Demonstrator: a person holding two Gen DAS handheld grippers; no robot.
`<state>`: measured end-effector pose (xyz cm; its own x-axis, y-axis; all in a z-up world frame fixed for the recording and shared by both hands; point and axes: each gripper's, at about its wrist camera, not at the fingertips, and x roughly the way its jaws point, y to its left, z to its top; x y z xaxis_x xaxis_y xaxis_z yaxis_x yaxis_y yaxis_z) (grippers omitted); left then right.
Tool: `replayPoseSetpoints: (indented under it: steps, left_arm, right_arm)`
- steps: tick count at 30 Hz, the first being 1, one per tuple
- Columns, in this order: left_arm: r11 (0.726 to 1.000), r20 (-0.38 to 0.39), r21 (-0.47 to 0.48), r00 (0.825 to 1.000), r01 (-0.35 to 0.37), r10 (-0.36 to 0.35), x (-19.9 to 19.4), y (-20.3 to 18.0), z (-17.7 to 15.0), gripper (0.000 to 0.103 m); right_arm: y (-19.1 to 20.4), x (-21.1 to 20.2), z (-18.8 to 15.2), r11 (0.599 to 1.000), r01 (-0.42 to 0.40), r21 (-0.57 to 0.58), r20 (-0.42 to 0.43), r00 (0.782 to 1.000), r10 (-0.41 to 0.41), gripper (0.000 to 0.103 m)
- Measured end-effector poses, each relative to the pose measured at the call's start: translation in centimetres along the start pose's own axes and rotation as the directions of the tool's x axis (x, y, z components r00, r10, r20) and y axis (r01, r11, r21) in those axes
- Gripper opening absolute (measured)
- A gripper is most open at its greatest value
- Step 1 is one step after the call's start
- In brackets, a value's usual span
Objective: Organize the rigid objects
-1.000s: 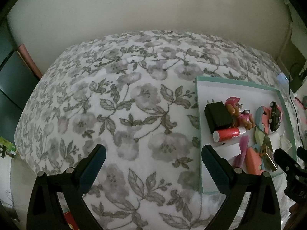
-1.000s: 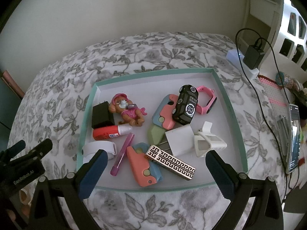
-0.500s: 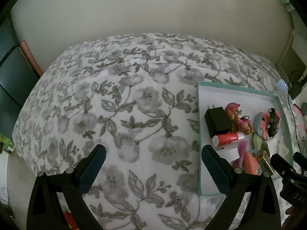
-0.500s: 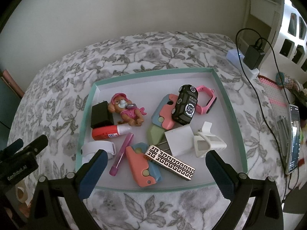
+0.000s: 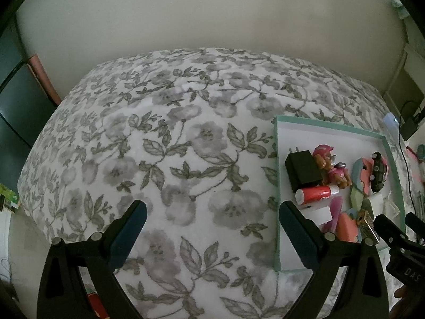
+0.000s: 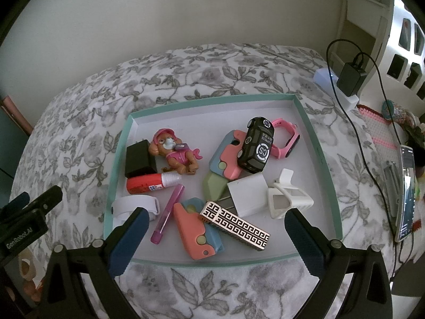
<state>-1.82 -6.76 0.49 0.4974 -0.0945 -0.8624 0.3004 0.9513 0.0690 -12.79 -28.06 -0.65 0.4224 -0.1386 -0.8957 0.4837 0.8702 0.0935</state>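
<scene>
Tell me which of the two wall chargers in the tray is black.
The black charger at the tray's left edge, beside the toy dog; the white charger lies mid-tray.

The bedcover [image 6: 79,122] is white with grey flowers and leaves. The tray [image 6: 322,159] has a teal rim and white floor. In it: a black toy car [image 6: 256,145], a pink watch [image 6: 288,142], a red glue stick [image 6: 148,183], a black charger [image 6: 138,159], a box [image 6: 236,224] with black-and-gold key pattern
</scene>
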Motion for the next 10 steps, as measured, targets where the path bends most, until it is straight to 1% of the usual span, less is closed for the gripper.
replayPoseSetpoints:
  steps: [10]
  left_arm:
    - [1.0,-0.002,-0.013,1.0,-0.003,0.003,0.08,-0.22,-0.22,0.1]
  right_arm:
    - [-0.24,0.2,0.0,1.0,0.005,-0.004,0.0,1.0,-0.005,0.103]
